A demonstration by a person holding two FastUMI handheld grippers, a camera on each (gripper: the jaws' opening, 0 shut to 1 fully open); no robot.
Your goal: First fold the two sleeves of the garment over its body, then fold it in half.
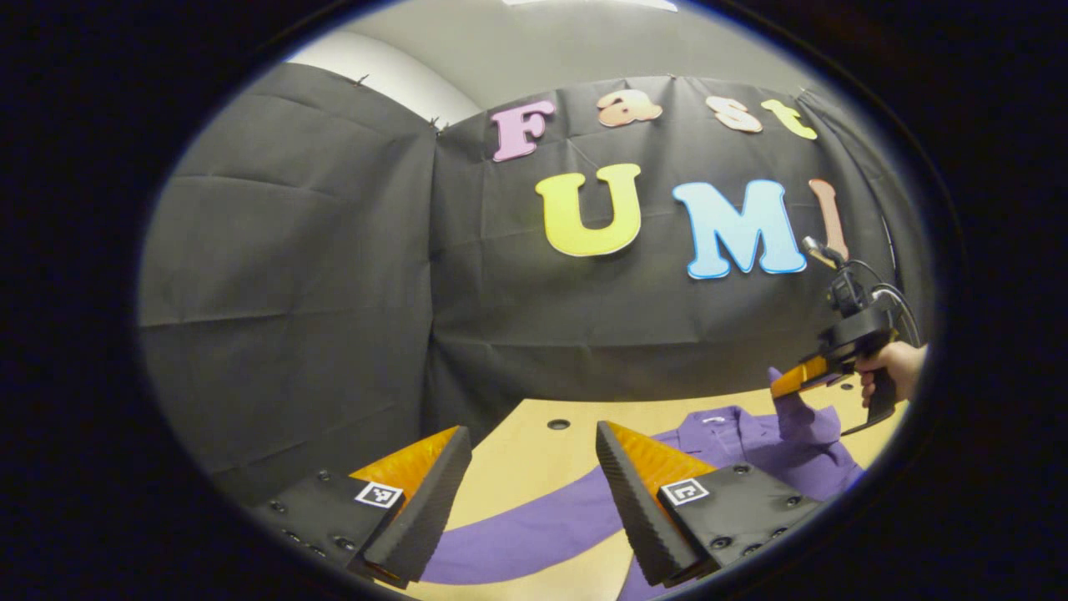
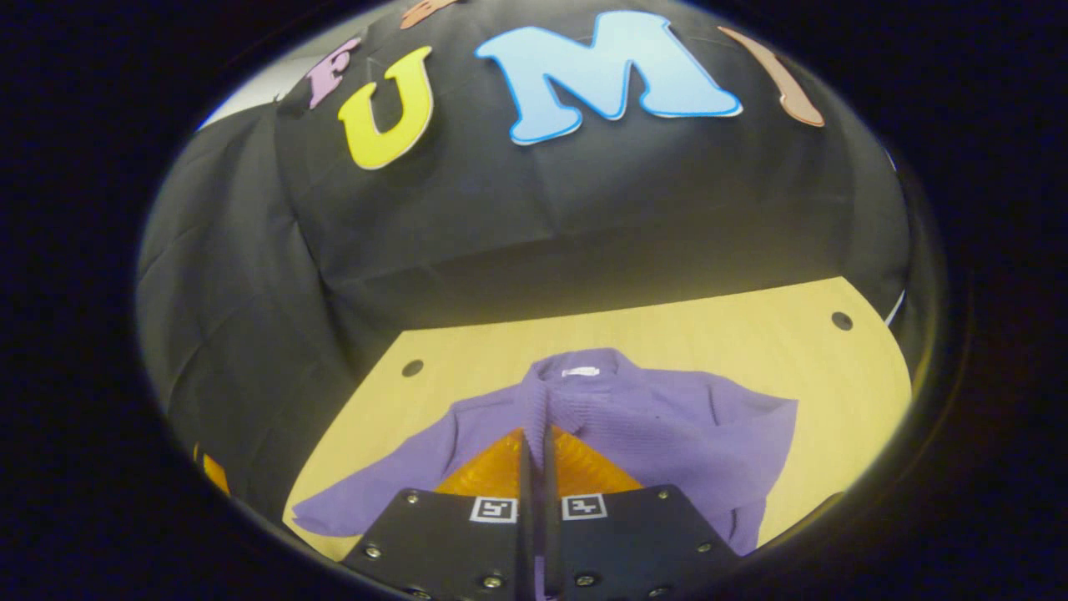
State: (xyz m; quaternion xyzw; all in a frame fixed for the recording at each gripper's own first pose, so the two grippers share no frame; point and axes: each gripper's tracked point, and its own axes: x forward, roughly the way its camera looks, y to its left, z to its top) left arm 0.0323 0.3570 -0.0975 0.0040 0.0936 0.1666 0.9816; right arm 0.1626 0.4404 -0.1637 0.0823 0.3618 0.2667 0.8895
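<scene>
In the left gripper view we note a booth hung with black cloth and a pale wooden table (image 1: pixel 534 463) with a round hole near its far edge. A purple garment (image 1: pixel 734 442) lies spread on it, collar toward the far wall. One sleeve (image 1: pixel 526 534) runs flat across the table and passes beneath the left tongs (image 1: pixel 534 501), whose two fingers stand wide apart and hold nothing. We judge they hover above that sleeve in readiness for its own fold. Farther off, at the right edge, a hand (image 1: pixel 897 367) holds the right tongs (image 1: pixel 793 382) raised above the table. A tongue of purple cloth hangs from their tip, lifted clear of the body; we take it for the other sleeve, raised so that it may be carried inward over the body.

In the right gripper view the table (image 2: pixel 751 334) slopes up to the cloth wall, with a hole at each far corner. The garment (image 2: pixel 667 426) lies in the middle, its collar label facing the wall. The right tongs (image 2: pixel 534 455) are closed together on a narrow strip of purple fabric that rises between the fingers. One sleeve (image 2: pixel 375 492) stretches flat toward the lower left, not yet folded. We judge the first sleeve fold is in progress and the halving fold not begun.
</scene>
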